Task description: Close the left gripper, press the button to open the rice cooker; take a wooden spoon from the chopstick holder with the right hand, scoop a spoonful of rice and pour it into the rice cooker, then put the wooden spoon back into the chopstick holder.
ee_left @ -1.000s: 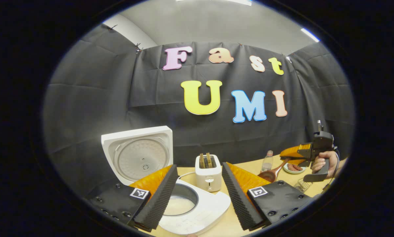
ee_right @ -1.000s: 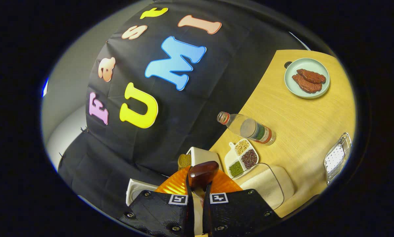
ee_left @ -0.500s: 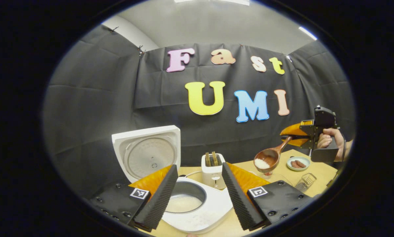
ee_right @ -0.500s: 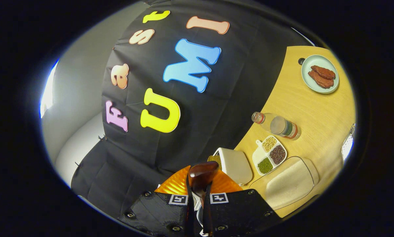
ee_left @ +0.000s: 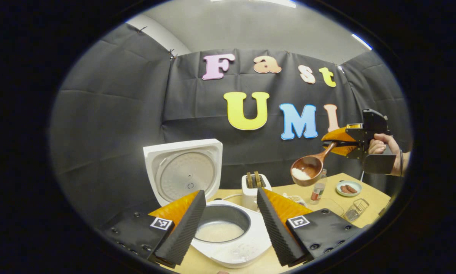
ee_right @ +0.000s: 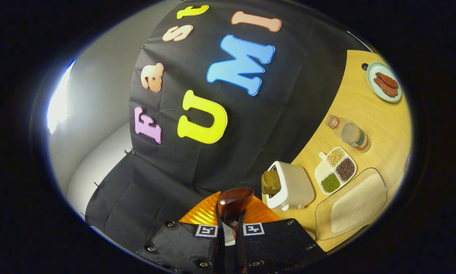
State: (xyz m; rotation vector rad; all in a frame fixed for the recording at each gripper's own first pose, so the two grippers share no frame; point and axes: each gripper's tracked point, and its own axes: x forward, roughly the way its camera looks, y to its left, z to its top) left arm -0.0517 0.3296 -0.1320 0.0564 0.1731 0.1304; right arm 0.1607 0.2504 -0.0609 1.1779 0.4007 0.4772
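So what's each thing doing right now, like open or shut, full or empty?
rice cooker: lid up, rice inside
wooden spoon: held up, rice in bowl
right gripper: shut on spoon handle
left gripper: open
toaster: bread in slots

Toaster (ee_left: 254, 183) stands between spoon (ee_left: 307, 167) and cooker (ee_left: 228, 232).

Both views evenly lit, fairly bright. Light from overhead: ceiling strip lights (ee_left: 359, 40) glow white above the booth wall (ee_left: 110, 114) in left gripper view. Right gripper view: blown-out white glare patch (ee_right: 58, 102) left of the cloth. Shadows soft, faint on table (ee_right: 365, 110). Strong fisheye bend twd edges; cloth seams curve. Focus sharp mid-frame, rims slightly soft w/ bluish fringe.
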